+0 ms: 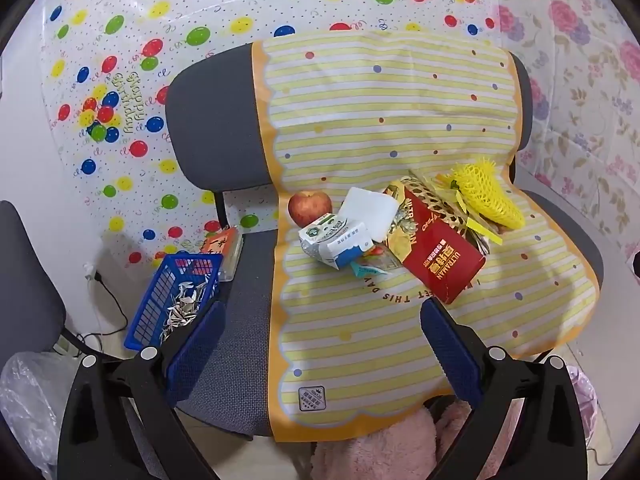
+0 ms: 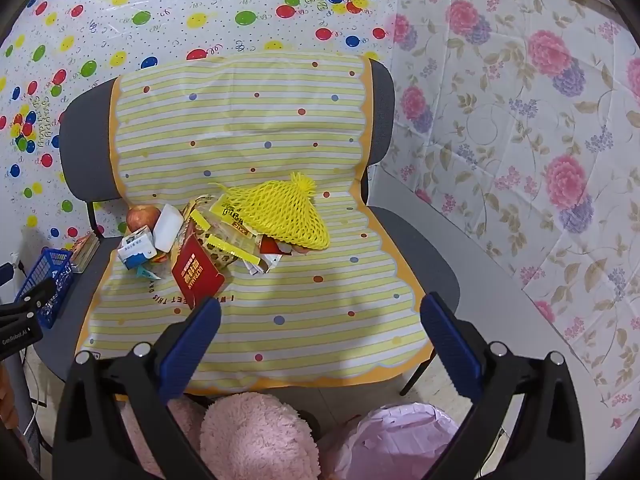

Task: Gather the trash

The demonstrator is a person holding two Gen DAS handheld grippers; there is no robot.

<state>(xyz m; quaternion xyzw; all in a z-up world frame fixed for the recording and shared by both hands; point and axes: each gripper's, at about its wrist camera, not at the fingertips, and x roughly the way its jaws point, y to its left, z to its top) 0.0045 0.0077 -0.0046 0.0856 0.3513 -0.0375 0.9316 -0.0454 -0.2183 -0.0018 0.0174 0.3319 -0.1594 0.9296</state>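
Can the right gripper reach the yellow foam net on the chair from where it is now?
Probably yes. The right gripper is open and empty above the striped mat, and the yellow foam net lies on top of the pile, straight ahead with nothing over it.

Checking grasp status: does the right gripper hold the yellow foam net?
No: the right gripper is open and empty, well short of the yellow foam net.

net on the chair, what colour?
Yellow net; shows best in the right wrist view, lying over the wrappers.
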